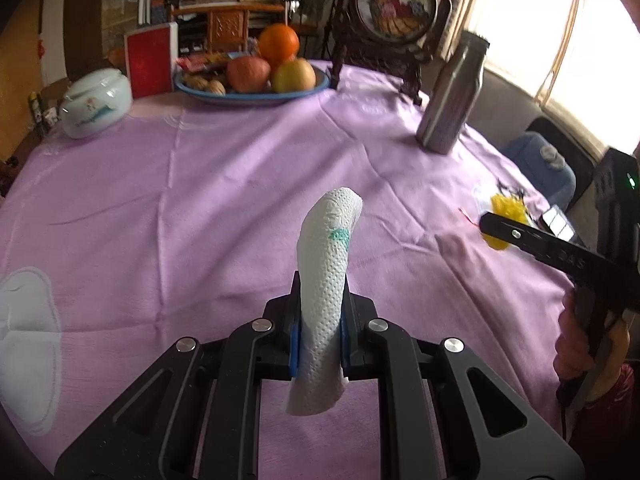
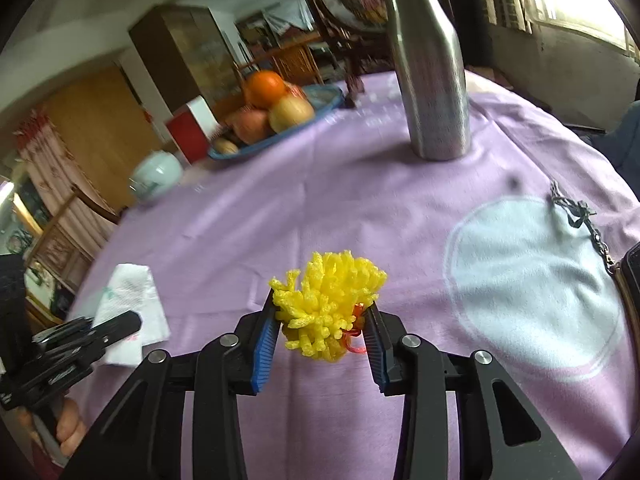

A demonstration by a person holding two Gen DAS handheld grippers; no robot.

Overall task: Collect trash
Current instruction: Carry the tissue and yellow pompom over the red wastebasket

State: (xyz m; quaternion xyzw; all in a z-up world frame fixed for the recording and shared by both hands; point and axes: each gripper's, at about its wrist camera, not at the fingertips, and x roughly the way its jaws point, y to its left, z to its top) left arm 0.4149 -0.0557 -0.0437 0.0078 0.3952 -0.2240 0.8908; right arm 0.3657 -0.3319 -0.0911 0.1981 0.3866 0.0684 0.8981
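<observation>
The left claw (image 1: 320, 336) is seen clamped on a white paper towel (image 1: 326, 280), which is pinched between the blue pads (image 1: 295, 344) and stands up in a curved roll above the fingers, lifted over the purple cloth of the bench (image 1: 200, 184). In the right wrist view the same towel (image 2: 128, 304) is seen at the far left, held in the left claw (image 2: 116, 326) above the cloth. The right claw (image 2: 324, 332) is closed around a yellow foam net (image 2: 328, 304), with a bit of red plastic (image 2: 354, 344) caught beside it against the right pad; the bundle is held clear of the bench. In the left wrist view the yellow net (image 1: 506, 216) is seen at the right edge, behind the right claw (image 1: 492, 226).

Across the far side of the bench, from left to right, a pale ceramic jar (image 1: 96, 104), a red box (image 1: 151, 62), a blue dish (image 1: 256, 94) piled with fruit, a framed round picture on a dark stand (image 1: 394, 4) and a steel bottle (image 1: 452, 96) are set out. A white circular patch (image 2: 532, 284) is printed on the cloth at the right, and a small dark chain (image 2: 576, 216) is lying across its upper edge.
</observation>
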